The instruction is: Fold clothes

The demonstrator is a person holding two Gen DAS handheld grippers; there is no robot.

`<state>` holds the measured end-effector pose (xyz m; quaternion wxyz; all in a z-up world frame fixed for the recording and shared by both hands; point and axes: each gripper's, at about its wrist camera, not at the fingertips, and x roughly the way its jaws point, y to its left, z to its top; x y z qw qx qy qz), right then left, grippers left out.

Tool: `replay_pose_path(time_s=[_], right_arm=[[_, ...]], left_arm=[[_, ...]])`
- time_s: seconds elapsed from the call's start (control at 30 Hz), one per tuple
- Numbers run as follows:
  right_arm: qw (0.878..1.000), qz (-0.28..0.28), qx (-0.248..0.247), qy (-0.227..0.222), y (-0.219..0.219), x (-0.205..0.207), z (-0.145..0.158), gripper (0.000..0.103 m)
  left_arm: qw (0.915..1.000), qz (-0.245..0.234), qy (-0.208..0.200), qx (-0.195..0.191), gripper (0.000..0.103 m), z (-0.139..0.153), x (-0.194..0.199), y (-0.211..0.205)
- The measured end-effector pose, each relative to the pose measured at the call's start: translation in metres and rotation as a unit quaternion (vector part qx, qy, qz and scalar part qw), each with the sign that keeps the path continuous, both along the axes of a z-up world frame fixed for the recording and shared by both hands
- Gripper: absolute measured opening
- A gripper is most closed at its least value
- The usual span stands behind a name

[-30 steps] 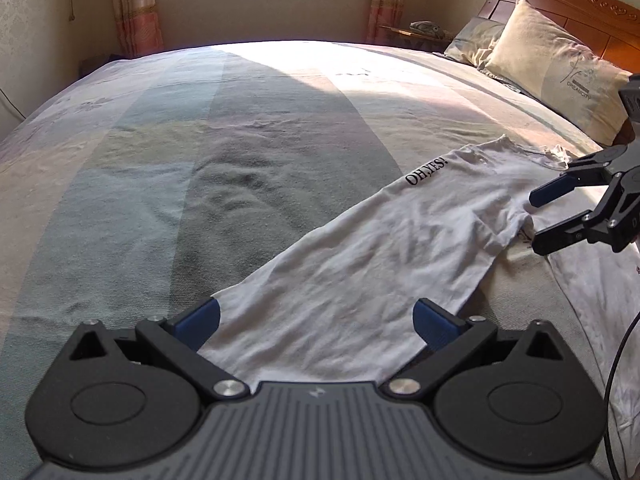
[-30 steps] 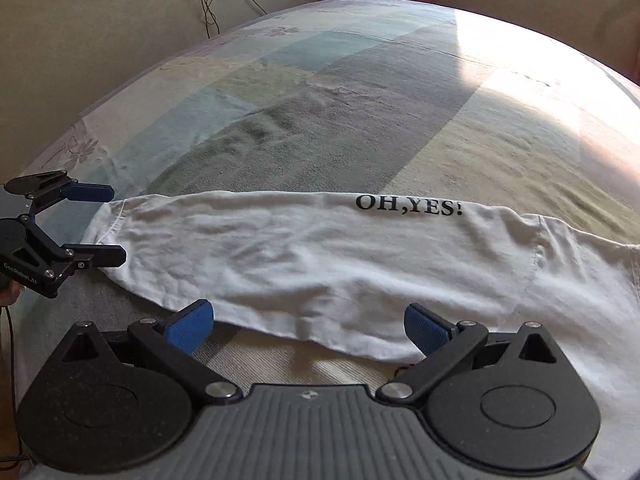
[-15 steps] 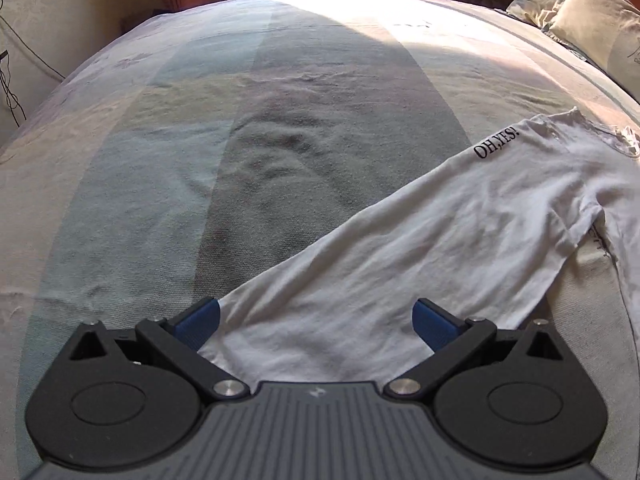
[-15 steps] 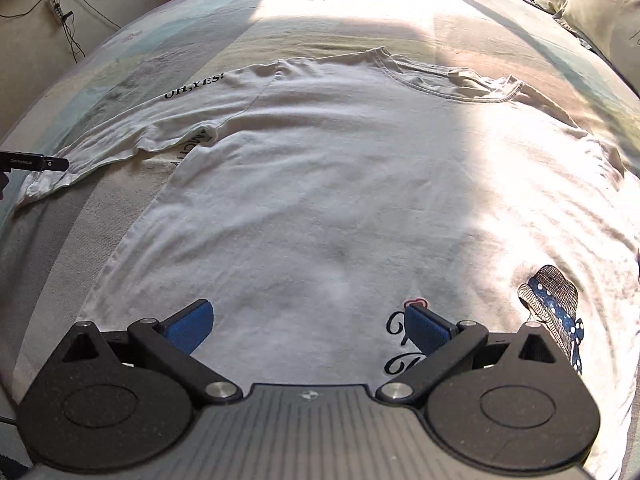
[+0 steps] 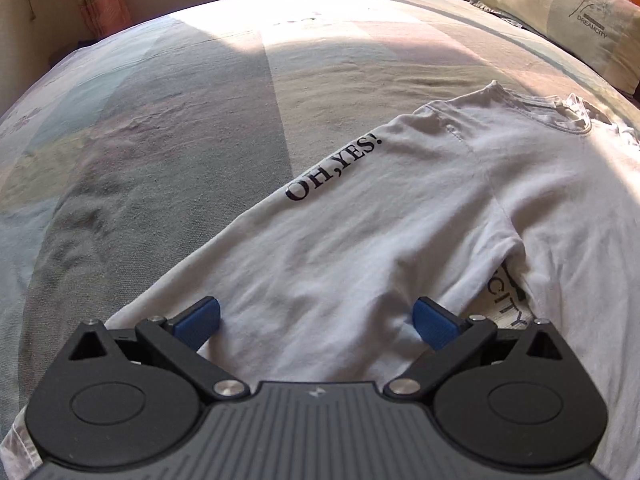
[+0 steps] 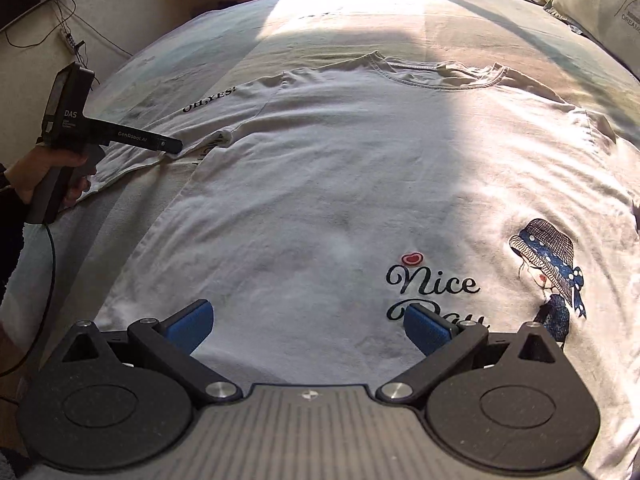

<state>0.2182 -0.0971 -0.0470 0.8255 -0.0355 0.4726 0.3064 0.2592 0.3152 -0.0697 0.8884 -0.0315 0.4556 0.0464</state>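
Note:
A white long-sleeved shirt point(image 6: 340, 168) lies flat on the bed, front up, with a "Nice Day" print point(image 6: 432, 284) and a girl-in-hat picture point(image 6: 552, 256). Its left sleeve point(image 5: 340, 240), printed "OH,YES!", stretches out sideways. My left gripper point(image 5: 316, 320) is open, low over the sleeve, blue pads either side of the cloth. It shows in the right wrist view point(image 6: 168, 145), seen side-on, at the sleeve near the armpit. My right gripper point(image 6: 306, 326) is open and empty above the shirt's lower body.
The bed point(image 5: 180, 140) has a striped pastel cover, half in sunlight. Pillows point(image 5: 568, 12) lie at the headboard on the far right. A wall with cables point(image 6: 72, 44) stands left of the bed. A hand point(image 6: 44, 172) holds the left gripper's handle.
My left gripper has moved up the sleeve toward the shoulder and dropped lower onto it. My right gripper has swung from the sleeve to over the shirt's body and come closer.

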Motion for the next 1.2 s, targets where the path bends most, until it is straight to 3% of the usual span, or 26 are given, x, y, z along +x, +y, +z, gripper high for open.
replay_pose_path(time_s=[0.1, 0.23, 0.37, 0.53, 0.7, 0.87, 0.93, 1.03, 1.2], right_arm=[[0.999, -0.029, 0.007, 0.014, -0.022, -0.002, -0.004, 0.103], [0.998, -0.053, 0.028, 0.023, -0.045, -0.009, 0.000, 0.103], [0.998, -0.052, 0.027, -0.001, -0.058, -0.028, 0.015, 0.103], [0.997, -0.042, -0.018, -0.068, -0.080, -0.055, 0.016, 0.103], [0.992, -0.078, -0.055, -0.078, -0.110, -0.063, -0.023, 0.103], [0.990, -0.097, -0.025, -0.095, -0.131, -0.074, -0.045, 0.103], [0.990, -0.099, -0.012, -0.104, -0.135, -0.076, -0.048, 0.103], [0.988, -0.087, -0.018, -0.129, -0.134, -0.081, -0.053, 0.103], [0.981, -0.087, 0.002, -0.174, -0.140, -0.093, -0.062, 0.103]], left_arm=[[0.9984, 0.038, 0.037, 0.022, 0.102, 0.003, -0.023, 0.014], [0.9961, 0.069, 0.048, 0.027, 0.102, 0.026, -0.053, 0.017], [0.9992, 0.025, 0.016, 0.027, 0.102, 0.059, -0.075, -0.025], [0.9958, -0.084, -0.025, 0.027, 0.102, 0.086, -0.090, -0.121], [0.9858, -0.162, -0.044, 0.007, 0.102, 0.069, -0.103, -0.211], [0.9803, -0.197, -0.013, 0.006, 0.102, 0.020, -0.120, -0.275], [0.9831, -0.183, 0.004, 0.002, 0.102, 0.002, -0.128, -0.280], [0.9883, -0.151, -0.005, -0.017, 0.102, -0.007, -0.148, -0.273], [0.9887, -0.150, 0.006, 0.006, 0.102, -0.004, -0.176, -0.272]])
